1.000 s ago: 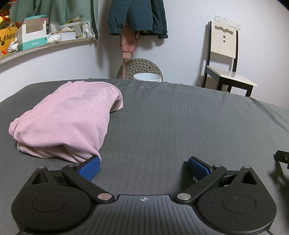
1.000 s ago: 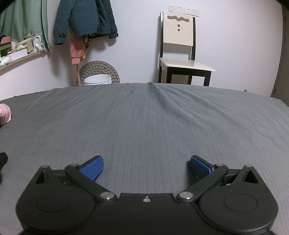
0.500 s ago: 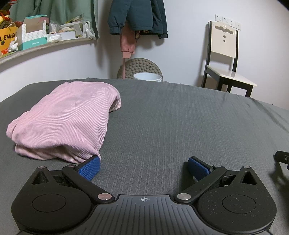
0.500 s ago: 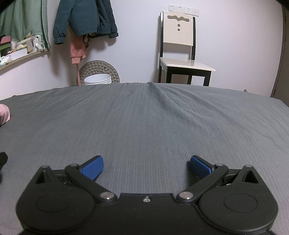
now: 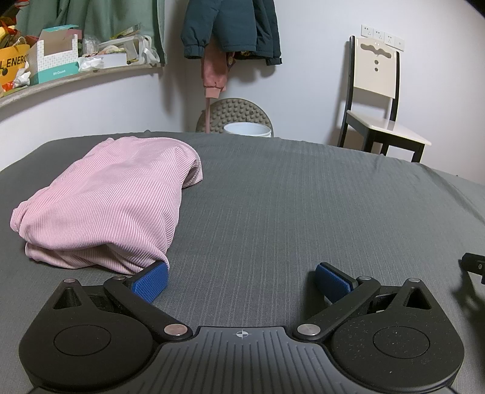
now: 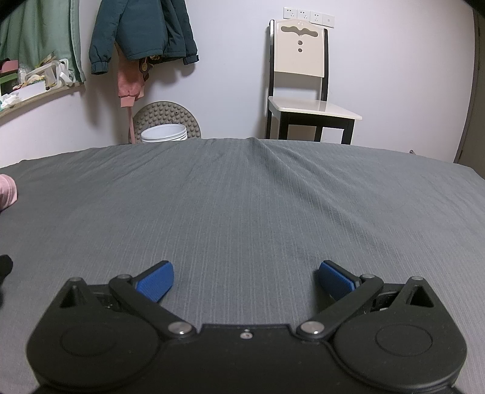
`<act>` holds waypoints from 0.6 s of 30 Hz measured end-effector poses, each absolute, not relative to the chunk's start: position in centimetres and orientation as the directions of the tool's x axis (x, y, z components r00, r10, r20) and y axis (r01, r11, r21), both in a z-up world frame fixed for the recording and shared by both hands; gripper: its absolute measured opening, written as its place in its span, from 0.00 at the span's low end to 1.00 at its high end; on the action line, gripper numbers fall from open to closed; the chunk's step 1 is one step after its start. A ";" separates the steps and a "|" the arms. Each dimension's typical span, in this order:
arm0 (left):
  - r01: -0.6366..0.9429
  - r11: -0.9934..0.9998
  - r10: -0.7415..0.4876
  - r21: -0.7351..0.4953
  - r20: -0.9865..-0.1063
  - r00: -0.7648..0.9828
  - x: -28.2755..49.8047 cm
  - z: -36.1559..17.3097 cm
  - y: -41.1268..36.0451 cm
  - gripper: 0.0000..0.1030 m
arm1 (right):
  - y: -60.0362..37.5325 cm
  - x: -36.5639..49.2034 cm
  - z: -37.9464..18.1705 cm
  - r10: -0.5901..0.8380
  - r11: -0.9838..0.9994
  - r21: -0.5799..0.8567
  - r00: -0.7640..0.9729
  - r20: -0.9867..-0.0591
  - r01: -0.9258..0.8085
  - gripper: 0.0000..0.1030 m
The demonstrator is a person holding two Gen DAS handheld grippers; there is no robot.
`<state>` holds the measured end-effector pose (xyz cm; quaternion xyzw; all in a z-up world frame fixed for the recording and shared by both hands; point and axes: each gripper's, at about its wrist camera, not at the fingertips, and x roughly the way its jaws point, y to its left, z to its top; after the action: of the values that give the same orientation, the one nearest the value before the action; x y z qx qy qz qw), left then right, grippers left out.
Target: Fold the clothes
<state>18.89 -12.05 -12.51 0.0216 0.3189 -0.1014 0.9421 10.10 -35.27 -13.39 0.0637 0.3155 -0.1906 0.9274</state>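
Observation:
A folded pink ribbed garment [image 5: 112, 200] lies on the grey bed cover [image 5: 288, 197], in the left half of the left wrist view. My left gripper [image 5: 242, 277] is open; its left blue pad [image 5: 151, 280] sits right at the garment's near corner, nothing between the fingers. Only a pink sliver of the garment [image 6: 6, 191] shows at the left edge of the right wrist view. My right gripper [image 6: 245, 278] is open over bare grey cover [image 6: 257, 197], holding nothing. A black part of the right gripper [image 5: 474, 263] shows at the right edge of the left wrist view.
Beyond the bed's far edge stand a white bucket [image 5: 247, 129] before a studded round pad [image 5: 233, 113], a cream and black chair [image 5: 382, 100], and jackets hanging on the wall [image 5: 230, 27]. A cluttered curved shelf [image 5: 60, 60] runs along the left wall.
The pink garment's near end has settled slightly lower and flatter in the left wrist view. Both grippers hold their places and stay open.

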 end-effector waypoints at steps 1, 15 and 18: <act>0.205 0.978 -0.178 -0.025 -0.605 0.776 18.9 -12.5 -12.1 1.00 | -35.3 10.1 -13.4 -0.314 0.919 -0.002 0.728 -0.609 0.394 1.00; 0.202 0.979 -0.175 -0.023 -0.605 0.777 18.9 -12.7 -11.9 1.00 | -35.3 10.1 -13.3 -0.315 0.919 -0.004 0.727 -0.610 0.395 1.00; 0.200 0.980 -0.170 -0.018 -0.606 0.777 18.8 -12.6 -12.0 1.00 | -35.3 10.1 -13.3 -0.315 0.919 -0.004 0.727 -0.610 0.395 1.00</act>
<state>18.76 -12.02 -12.58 0.0235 0.3188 -0.0980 0.9424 10.10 -35.28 -13.27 0.0631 0.3161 -0.1914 0.9271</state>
